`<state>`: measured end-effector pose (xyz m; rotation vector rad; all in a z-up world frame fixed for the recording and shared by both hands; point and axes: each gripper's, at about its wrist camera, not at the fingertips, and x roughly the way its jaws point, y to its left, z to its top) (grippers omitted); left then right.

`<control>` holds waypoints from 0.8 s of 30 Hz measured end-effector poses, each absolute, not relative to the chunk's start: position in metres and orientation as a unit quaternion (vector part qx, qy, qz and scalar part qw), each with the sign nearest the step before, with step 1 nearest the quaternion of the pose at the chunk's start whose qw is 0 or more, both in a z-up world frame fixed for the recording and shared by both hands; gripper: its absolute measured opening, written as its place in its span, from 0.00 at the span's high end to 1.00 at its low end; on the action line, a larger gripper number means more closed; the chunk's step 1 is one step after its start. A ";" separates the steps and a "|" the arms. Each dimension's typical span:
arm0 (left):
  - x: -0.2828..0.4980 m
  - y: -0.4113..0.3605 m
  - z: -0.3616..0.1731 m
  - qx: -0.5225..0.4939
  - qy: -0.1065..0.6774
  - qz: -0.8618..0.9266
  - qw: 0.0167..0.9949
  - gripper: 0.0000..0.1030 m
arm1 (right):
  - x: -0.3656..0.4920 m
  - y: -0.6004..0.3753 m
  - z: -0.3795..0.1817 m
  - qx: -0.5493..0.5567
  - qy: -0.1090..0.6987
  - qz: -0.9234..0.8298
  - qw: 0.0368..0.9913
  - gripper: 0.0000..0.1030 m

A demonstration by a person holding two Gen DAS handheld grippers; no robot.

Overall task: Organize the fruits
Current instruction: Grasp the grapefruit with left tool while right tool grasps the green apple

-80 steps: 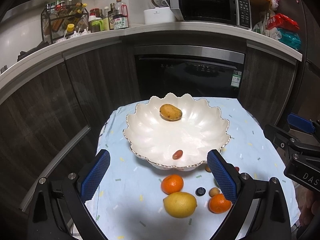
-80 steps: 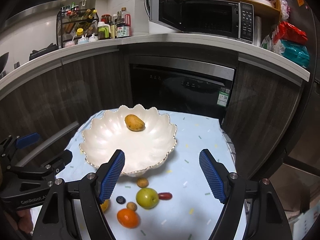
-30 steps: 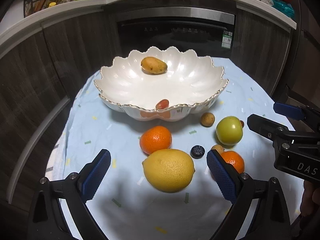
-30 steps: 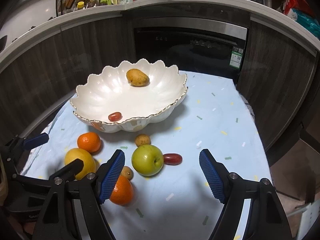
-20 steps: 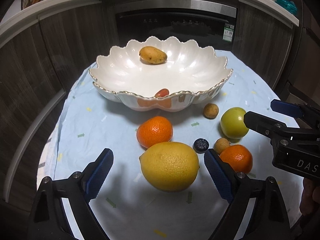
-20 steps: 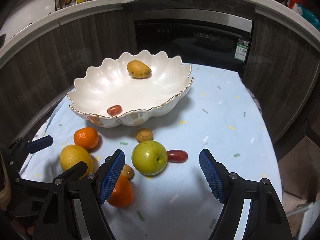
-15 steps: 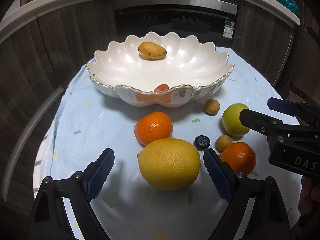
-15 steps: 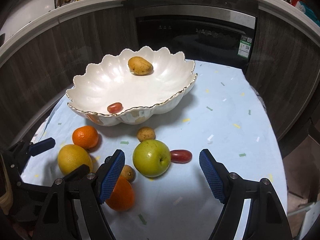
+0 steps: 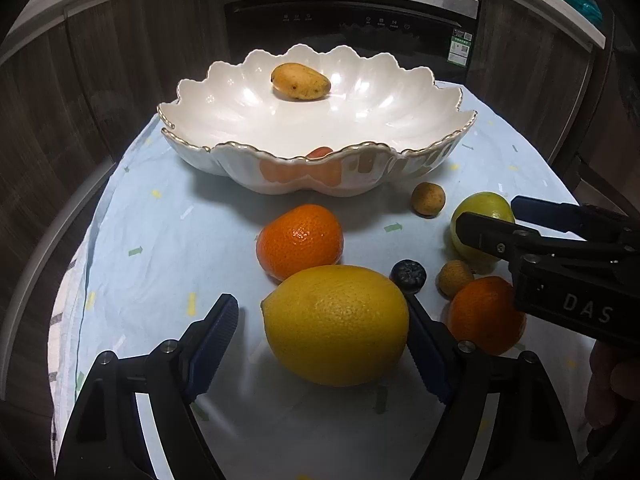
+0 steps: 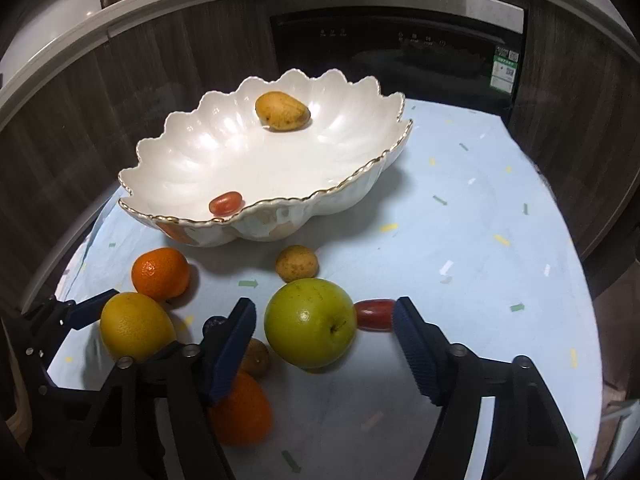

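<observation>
On my table the bowl sits toward the far edge, mango at its far side, cherry tomato by its near rim. Before it lie the mandarin, lemon nearest me, apple to the right.

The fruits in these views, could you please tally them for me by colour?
Orange: 2
Yellow: 2, lemon, mango
Green: 1, apple
Red: 2
Brown: 2
Dark blue: 1, blueberry
Total: 10
</observation>
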<state>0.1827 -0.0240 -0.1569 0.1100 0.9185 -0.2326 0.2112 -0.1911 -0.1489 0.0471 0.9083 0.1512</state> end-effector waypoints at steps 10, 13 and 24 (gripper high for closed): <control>0.184 -0.027 -0.161 0.050 0.446 -0.128 0.884 0.35 | 0.214 -0.183 -0.152 0.010 0.438 0.080 0.895 0.50; 0.184 -0.029 -0.162 0.054 0.445 -0.130 0.885 0.36 | 0.214 -0.183 -0.151 0.006 0.437 0.080 0.896 0.51; 0.184 -0.027 -0.160 0.050 0.448 -0.129 0.883 0.37 | 0.211 -0.182 -0.148 0.007 0.434 0.079 0.897 0.51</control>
